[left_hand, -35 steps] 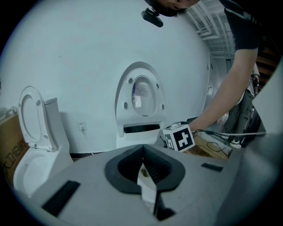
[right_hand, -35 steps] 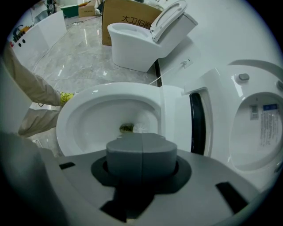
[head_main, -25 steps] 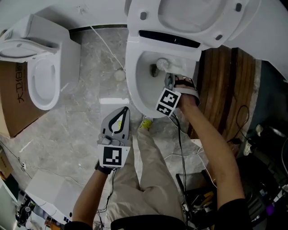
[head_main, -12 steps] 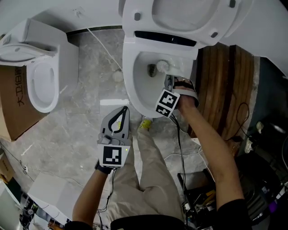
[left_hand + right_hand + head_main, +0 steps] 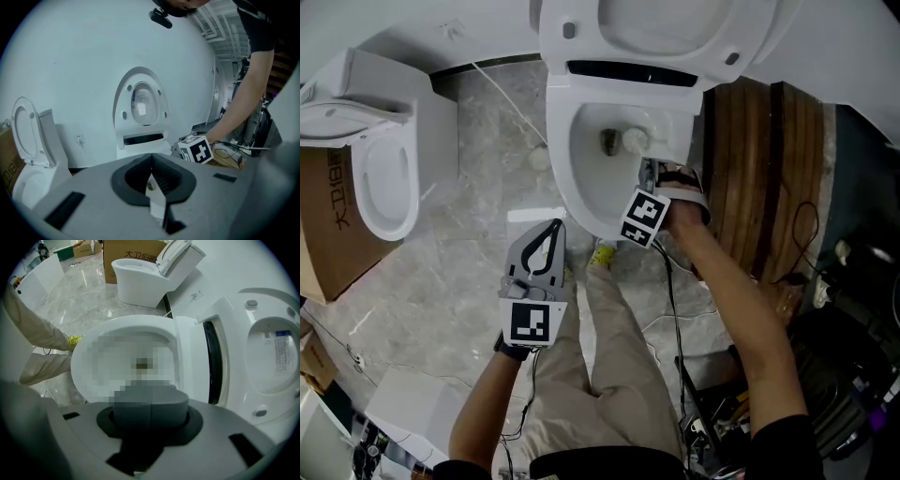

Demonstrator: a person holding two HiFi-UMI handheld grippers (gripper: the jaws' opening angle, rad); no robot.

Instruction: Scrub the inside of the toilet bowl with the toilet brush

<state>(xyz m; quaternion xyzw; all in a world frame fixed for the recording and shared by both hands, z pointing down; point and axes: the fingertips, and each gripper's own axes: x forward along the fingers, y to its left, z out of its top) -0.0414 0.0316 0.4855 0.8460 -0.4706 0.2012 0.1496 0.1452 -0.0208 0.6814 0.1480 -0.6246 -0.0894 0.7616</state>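
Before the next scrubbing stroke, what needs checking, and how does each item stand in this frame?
1. Lid raised and bowl open: ok.
2. Right gripper at the bowl's near right rim, pointing inward: ok.
3. Right jaws together: ok. Toilet brush clamped in them: cannot tell, because a mosaic patch covers what lies past them in the right gripper view.
4. Brush head down in the bowl: cannot tell. A pale round thing sits beside the drain, but it is too small to identify.
5. Left gripper shut, empty, over the floor and apart from the bowl: ok.
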